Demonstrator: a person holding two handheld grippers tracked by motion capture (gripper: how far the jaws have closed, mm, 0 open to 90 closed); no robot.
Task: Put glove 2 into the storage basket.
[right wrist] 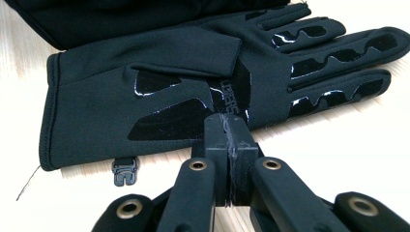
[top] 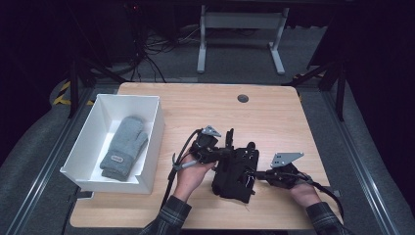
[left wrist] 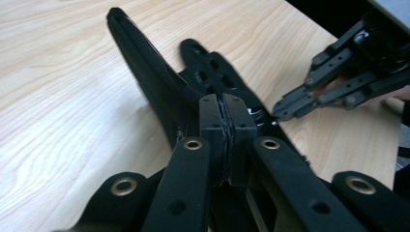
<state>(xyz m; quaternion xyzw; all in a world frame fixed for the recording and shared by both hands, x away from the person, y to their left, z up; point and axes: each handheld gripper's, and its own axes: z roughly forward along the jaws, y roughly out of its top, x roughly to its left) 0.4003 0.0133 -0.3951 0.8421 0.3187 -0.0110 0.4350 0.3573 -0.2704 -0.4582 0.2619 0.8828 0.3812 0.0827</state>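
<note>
Glove: black glove (top: 236, 172) flat on the counter (top: 274, 117), at about 5 o'clock from the counter's middle, between the two claws.
Long axis: near 12-to-6 in the high view, fingers toward 12 o'clock, cuff toward 6 o'clock.
Left claw: (top: 226, 152) closed, pinching the glove's 9 o'clock edge; pads (left wrist: 212, 125) pressed together on black fabric in the left gripper view.
Right claw: (top: 257, 175) closed on the glove's 3 o'clock edge, near the palm.
Surroundings: white box (top: 93, 132) at 9 o'clock, well apart from the glove, grey mitten (top: 123, 148) lying inside; round grommet (top: 242, 98) at 12 o'clock.
In the way: bare wood between glove and box.
Right gripper view: glossy palm print (right wrist: 164, 113), lettering, small clip (right wrist: 124, 171) at the cuff.
Left gripper view: glove edge-on (left wrist: 159, 92), right claw (left wrist: 285, 108) at 2 o'clock.
</note>
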